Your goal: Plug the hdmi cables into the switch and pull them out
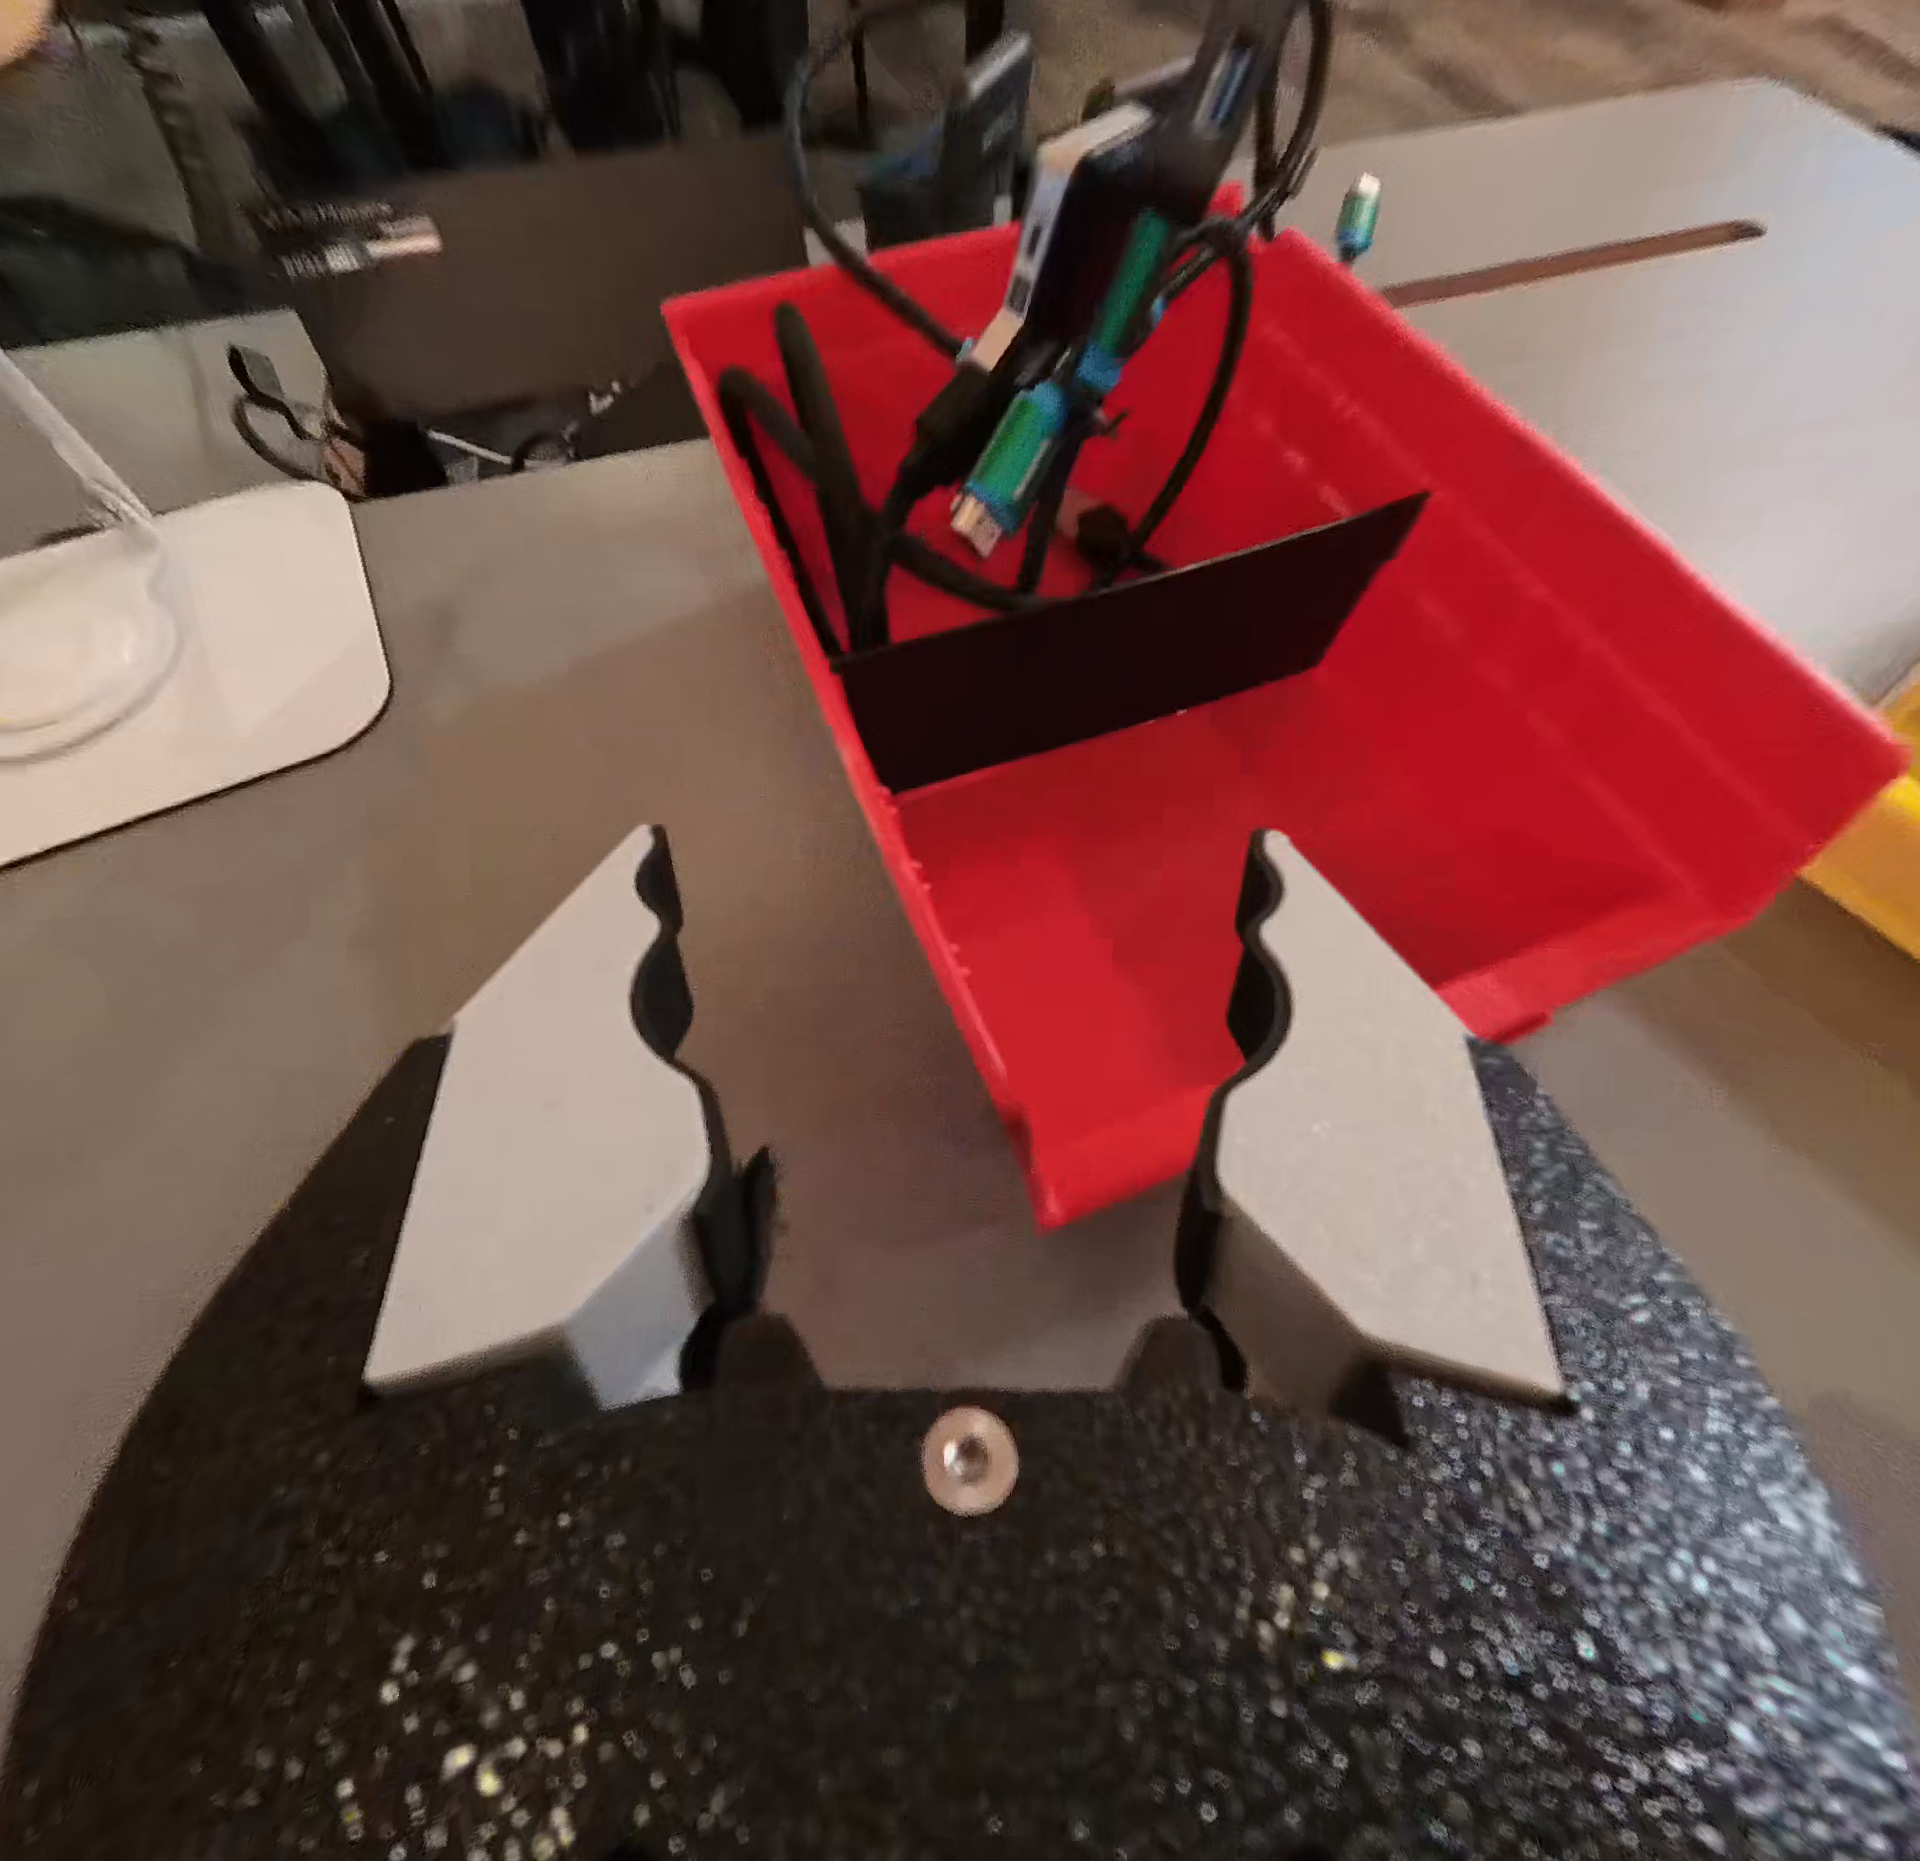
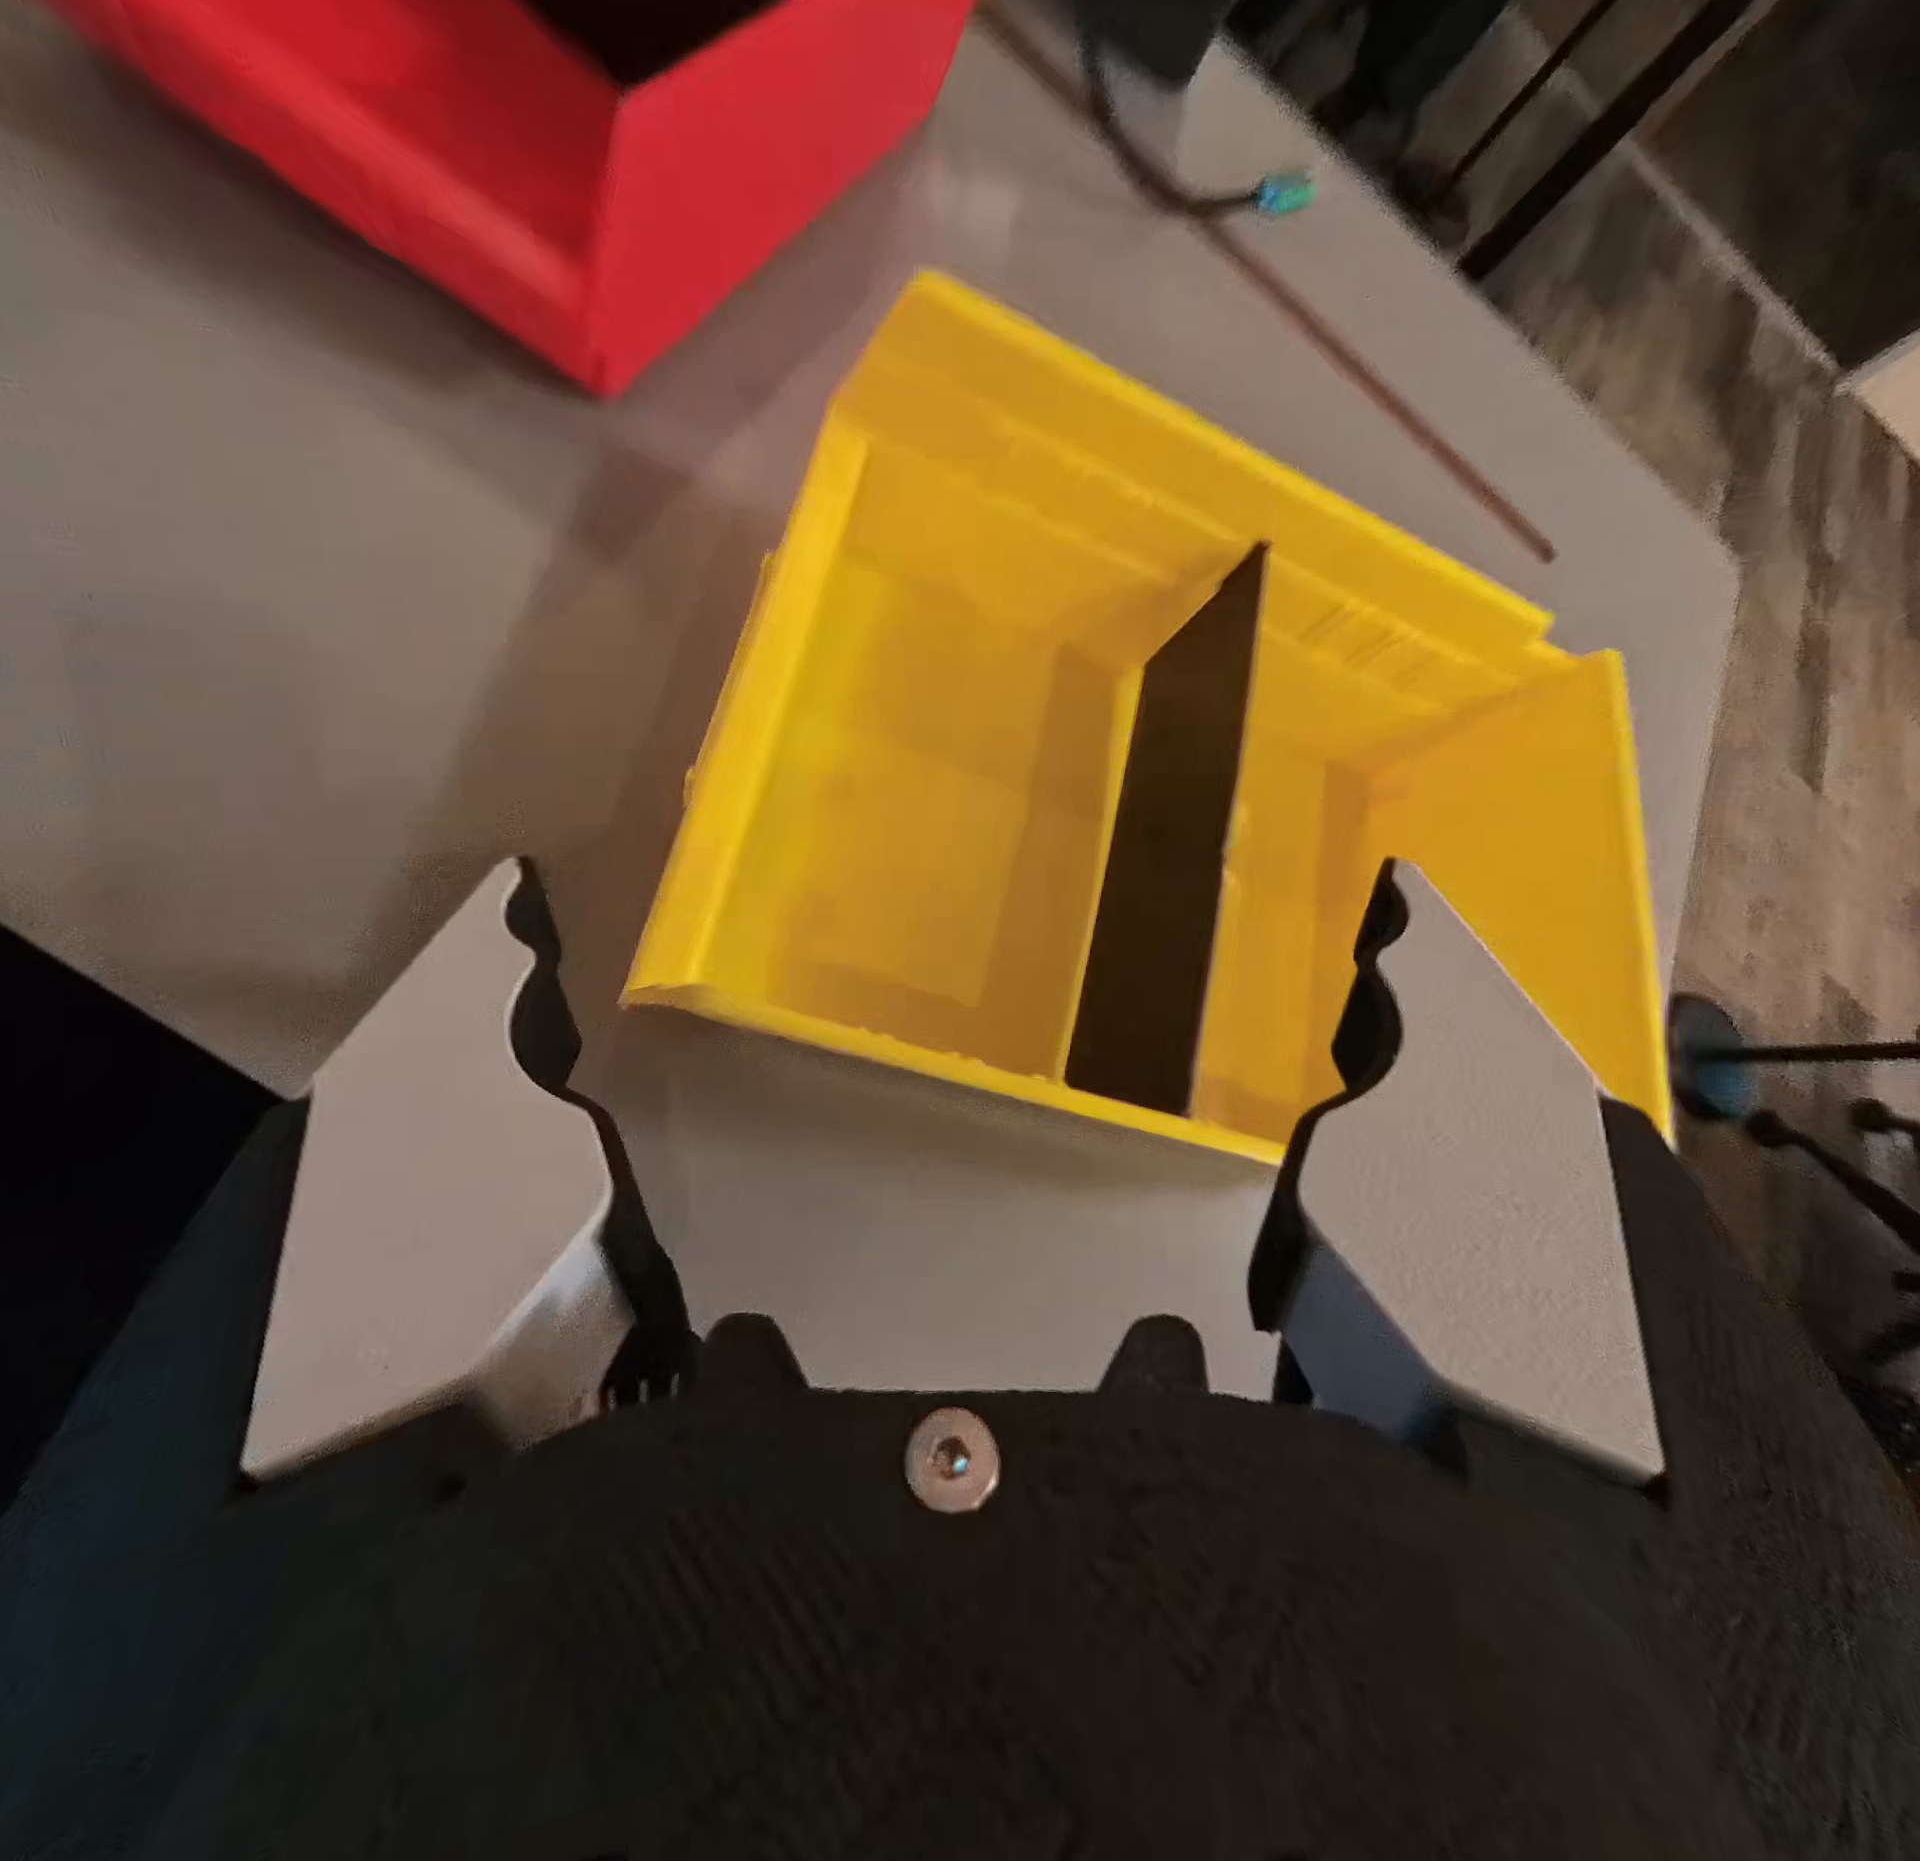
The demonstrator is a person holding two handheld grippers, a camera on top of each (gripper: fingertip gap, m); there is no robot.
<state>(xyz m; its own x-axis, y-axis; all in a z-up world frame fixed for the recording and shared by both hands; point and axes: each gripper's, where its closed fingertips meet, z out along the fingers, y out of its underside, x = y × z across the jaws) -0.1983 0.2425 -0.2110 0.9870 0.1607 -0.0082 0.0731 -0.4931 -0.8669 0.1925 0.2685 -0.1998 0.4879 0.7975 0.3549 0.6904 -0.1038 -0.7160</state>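
Left gripper [image 1: 961, 855]: jaws wide apart, empty, aimed at red bin [image 1: 1558, 585] | HDMI cables [image 1: 1013, 450] with switch [image 1: 1081, 211]: heaped behind black divider [image 1: 1122, 637], awaiting pickup | Right gripper [image 2: 956, 886]: jaws wide, empty, above yellow bin [image 2: 904, 772].

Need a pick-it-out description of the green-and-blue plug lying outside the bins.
Start at the red bin on the grey table. Past its far right corner, one green-and-blue plug lies alone on the tabletop. Similar green plugs hang over the bin's back compartment; this one is outside it.
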